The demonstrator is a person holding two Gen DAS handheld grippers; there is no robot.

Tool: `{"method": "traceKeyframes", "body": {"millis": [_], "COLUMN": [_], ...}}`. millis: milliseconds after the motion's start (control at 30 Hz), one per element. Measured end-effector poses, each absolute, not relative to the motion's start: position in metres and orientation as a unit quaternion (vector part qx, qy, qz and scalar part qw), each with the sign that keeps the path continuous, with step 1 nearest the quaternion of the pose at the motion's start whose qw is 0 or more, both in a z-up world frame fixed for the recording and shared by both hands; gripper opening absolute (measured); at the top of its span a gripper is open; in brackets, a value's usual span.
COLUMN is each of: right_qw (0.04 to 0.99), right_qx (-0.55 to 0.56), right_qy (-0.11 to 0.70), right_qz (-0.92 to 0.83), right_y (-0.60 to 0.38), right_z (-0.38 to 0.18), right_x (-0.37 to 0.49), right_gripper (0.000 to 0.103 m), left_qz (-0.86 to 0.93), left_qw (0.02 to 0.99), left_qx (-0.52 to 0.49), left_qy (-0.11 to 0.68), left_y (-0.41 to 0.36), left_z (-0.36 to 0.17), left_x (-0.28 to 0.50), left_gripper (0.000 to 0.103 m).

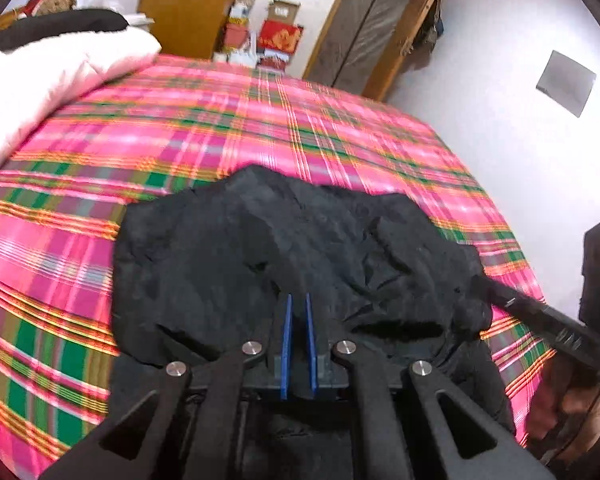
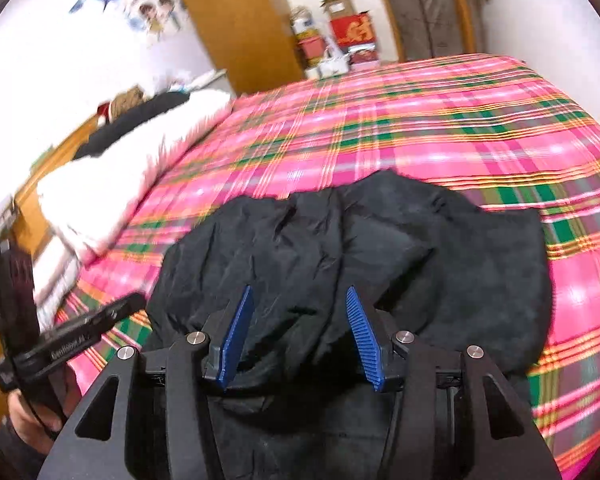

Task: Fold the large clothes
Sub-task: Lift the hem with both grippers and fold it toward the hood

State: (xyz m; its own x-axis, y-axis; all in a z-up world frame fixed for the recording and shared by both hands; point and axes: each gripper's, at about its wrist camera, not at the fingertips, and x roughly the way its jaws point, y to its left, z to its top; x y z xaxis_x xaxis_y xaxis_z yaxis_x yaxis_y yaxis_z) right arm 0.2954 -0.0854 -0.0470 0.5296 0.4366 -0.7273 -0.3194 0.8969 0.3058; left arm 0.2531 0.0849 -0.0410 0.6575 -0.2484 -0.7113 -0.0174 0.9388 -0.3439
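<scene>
A large black garment (image 1: pixel 300 248) lies crumpled on the pink plaid bed (image 1: pixel 220 128), near its front edge. My left gripper (image 1: pixel 298 300) hovers at the garment's near edge with its blue pads (image 1: pixel 286 344) nearly together, a narrow gap between them and no cloth seen in it. My right gripper (image 2: pixel 300 292) is open, its blue pads (image 2: pixel 236 328) spread wide over the same garment (image 2: pixel 420 248), empty. The right gripper's body shows in the left wrist view (image 1: pixel 548 316), at the garment's right edge. The left gripper's body shows in the right wrist view (image 2: pixel 72 336).
A white quilt (image 1: pixel 48 76) with a dark item on it lies at the bed's left side. Beyond the bed stand a wooden wardrobe (image 1: pixel 188 4), boxes (image 1: pixel 276 36) and a framed door (image 1: pixel 372 32). White floor (image 1: pixel 500 128) runs along the bed's right side.
</scene>
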Motion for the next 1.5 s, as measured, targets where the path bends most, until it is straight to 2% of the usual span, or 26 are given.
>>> {"method": "traceKeyframes", "body": {"millis": [33,67,100,233,367,600,767,867,1033,1167,1267,1400,1500], "right_qw": [0.863,0.856,0.847,0.832,0.837,0.834,0.880,0.894,0.896,0.873,0.872,0.867,0.881], "right_qx": [0.061,0.056,0.049,0.070,0.064,0.046,0.053,0.055,0.047,0.067,0.095,0.090,0.075], "right_qy": [0.453,0.469,0.488,0.518,0.513,0.522,0.436,0.412,0.418,0.468,0.462,0.473,0.452], "right_qz": [0.214,0.211,0.202,0.187,0.179,0.174,0.177,0.165,0.140,0.119,0.129,0.126,0.116], "right_y": [-0.082,-0.081,-0.080,-0.085,-0.081,-0.075,-0.097,-0.103,-0.109,-0.128,-0.143,-0.144,-0.144], "right_z": [-0.065,-0.080,-0.099,-0.146,-0.155,-0.136,-0.068,-0.045,-0.057,-0.100,-0.112,-0.106,-0.078], "right_x": [0.296,0.295,0.295,0.289,0.293,0.286,0.266,0.286,0.332,0.349,0.346,0.341,0.327], "right_gripper": [0.042,0.031,0.029,0.029,0.026,0.026,0.027,0.028,0.028,0.028,0.030,0.030,0.030], "left_qz": [-0.069,-0.072,-0.072,-0.073,-0.063,-0.050,-0.041,-0.045,-0.020,-0.002,-0.012,-0.006,0.004], "left_qw": [0.891,0.885,0.879,0.852,0.850,0.857,0.848,0.864,0.906,0.870,0.846,0.852,0.856], "left_qx": [-0.162,-0.159,-0.157,-0.162,-0.161,-0.125,-0.123,-0.130,-0.116,-0.142,-0.161,-0.127,-0.140], "left_qy": [0.418,0.431,0.445,0.492,0.497,0.498,0.515,0.485,0.406,0.473,0.508,0.508,0.497], "left_y": [0.084,0.081,0.078,0.069,0.066,0.056,0.056,0.061,0.079,0.095,0.093,0.080,0.088], "left_z": [-0.051,-0.064,-0.073,-0.103,-0.113,-0.127,-0.109,-0.085,-0.053,-0.089,-0.112,-0.108,-0.094], "left_x": [0.254,0.252,0.251,0.256,0.261,0.269,0.263,0.255,0.264,0.289,0.296,0.294,0.285], "left_gripper": [0.008,0.008,0.008,0.008,0.008,0.008,0.008,0.008,0.008,0.008,0.008,0.008,0.008]}}
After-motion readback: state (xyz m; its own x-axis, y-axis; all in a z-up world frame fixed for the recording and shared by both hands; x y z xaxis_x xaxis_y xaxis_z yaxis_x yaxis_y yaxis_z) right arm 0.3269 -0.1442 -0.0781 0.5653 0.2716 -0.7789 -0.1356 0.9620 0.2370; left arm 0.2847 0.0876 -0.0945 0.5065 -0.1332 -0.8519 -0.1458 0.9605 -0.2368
